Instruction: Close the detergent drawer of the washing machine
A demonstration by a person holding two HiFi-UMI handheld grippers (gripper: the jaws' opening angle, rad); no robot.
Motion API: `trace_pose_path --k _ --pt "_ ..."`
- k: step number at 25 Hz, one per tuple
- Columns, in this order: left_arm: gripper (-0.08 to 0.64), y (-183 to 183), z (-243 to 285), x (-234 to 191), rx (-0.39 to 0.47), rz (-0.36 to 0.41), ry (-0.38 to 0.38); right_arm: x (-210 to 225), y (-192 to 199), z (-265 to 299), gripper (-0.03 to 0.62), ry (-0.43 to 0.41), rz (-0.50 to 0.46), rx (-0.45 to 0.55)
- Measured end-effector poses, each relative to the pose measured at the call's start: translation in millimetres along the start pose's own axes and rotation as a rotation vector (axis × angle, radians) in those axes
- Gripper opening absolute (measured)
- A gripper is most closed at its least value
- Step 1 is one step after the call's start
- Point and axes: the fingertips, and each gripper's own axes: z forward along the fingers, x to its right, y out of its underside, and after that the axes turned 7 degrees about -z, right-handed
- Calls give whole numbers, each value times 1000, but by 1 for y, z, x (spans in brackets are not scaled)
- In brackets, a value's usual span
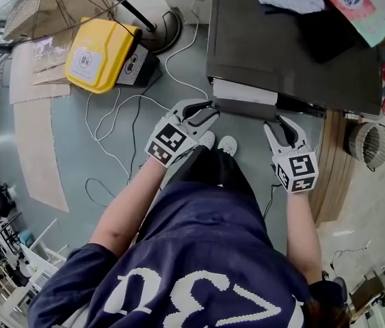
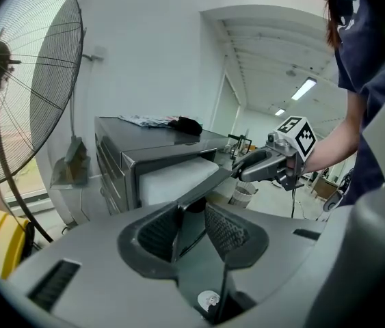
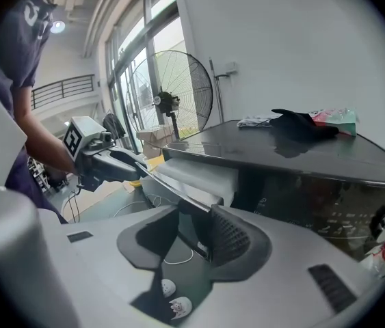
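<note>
At washing machine point(image 1: 295, 53) front: detergent drawer point(image 1: 243, 91), pulled out; left claw point(image 1: 209, 109), right claw point(image 1: 275, 123), both part-open, straddling its front panel.

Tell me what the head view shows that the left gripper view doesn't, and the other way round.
Head view only: the person's white shoes, and both claws together, left claw and right claw, one at each end of the detergent drawer. Left gripper view only: the ceiling lights, and the drawer's front edge standing between the left claw's parted jaws. Both: the washing machine, its pulled-out drawer, the fan and the right claw.
</note>
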Motion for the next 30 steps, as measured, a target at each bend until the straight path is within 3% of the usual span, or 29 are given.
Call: trace_pose_path --k 22,30 --pt "141 -17 11 -19 7 -11 -31 18 -15 14 175 84 9 21" --pt "146 -25 16 -34 18 -52 -98 28 -24 24 176 119 31 21"
